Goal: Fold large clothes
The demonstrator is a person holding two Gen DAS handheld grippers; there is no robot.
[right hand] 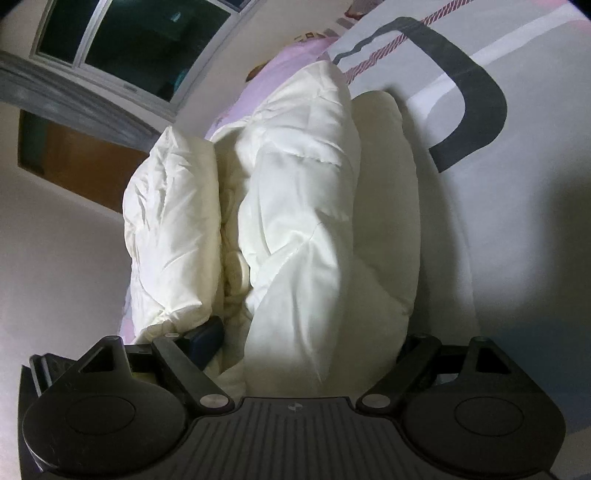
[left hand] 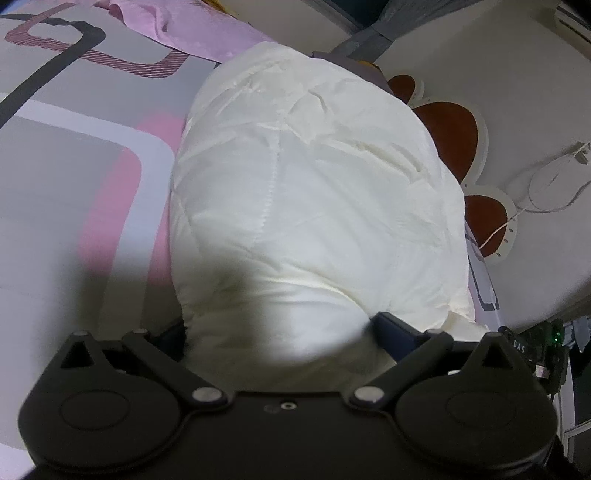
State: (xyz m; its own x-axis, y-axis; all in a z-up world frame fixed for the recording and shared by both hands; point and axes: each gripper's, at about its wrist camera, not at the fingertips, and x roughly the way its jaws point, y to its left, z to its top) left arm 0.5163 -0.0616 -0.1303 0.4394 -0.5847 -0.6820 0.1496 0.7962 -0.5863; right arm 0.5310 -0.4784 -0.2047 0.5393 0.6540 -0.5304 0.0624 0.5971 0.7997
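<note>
White puffy jacket (left hand: 314,192) lies bundled on the bed, on a patterned bedsheet (left hand: 55,177) of grey, pink and dark bands. A lilac cloth (left hand: 192,33) sits past its far end. On the floor side, a paw-print rug (left hand: 454,125) and a loose white cable (left hand: 546,184).

Left gripper (left hand: 280,332): fingers set wide, padded bulk of the jacket swelling between them. One dark blue pad (left hand: 393,330) shows pressed against the fabric; the other is mostly buried. Reads as a broad clasp on a thick fold, though how firmly it bites I cannot tell.

Right gripper (right hand: 306,339): also spread wide around a fat roll of the jacket (right hand: 303,206), one blue pad (right hand: 207,336) visible at the lower edge of the left-hand lobe. The garment shows here as two or three lobes stacked side by side, a pale round button or snap (right hand: 240,269) in the crease between them.

Judgement: fold is well along, bundle being gathered or pressed.

Risks:
- slick, air-filled shell springs back once squeezed, so lobes may flop open
- pads hold outer fabric only; inner layers may slide out
- bundle sits near the bed's edge on the rug side and could roll off
- uneven pull between the two hands would twist the stack
</note>
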